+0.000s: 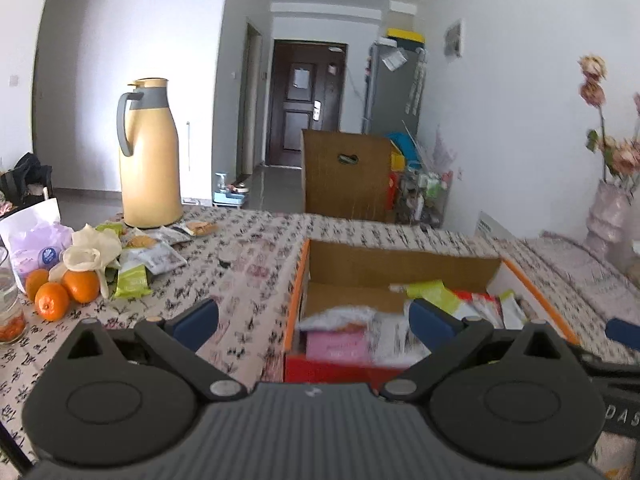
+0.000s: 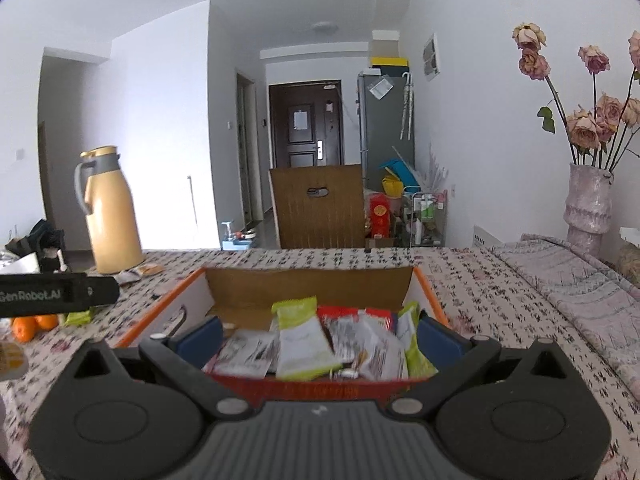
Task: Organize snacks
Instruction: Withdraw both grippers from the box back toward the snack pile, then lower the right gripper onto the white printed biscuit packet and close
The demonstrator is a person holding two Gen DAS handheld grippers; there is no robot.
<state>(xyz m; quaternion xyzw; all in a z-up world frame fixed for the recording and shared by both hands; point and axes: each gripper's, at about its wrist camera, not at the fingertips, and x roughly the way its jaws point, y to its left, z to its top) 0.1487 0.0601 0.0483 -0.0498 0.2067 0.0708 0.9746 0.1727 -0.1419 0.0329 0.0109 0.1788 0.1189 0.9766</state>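
Snack packets [image 2: 304,340] heaped in orange-rimmed box [image 2: 430,292]

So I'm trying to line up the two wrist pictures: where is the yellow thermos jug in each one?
Left wrist view: the thermos jug stands upper left, on the far side of the table, behind the loose snack packets.
Right wrist view: the thermos jug is at the left edge, mid-height, blurred.
Shared landmark: the snack box, to the right of the jug in both.

glass [image 1: 8,300]: cut by left edge | box [image 1: 298,280] packets: blurred | vase [image 1: 612,220]: partly cut off
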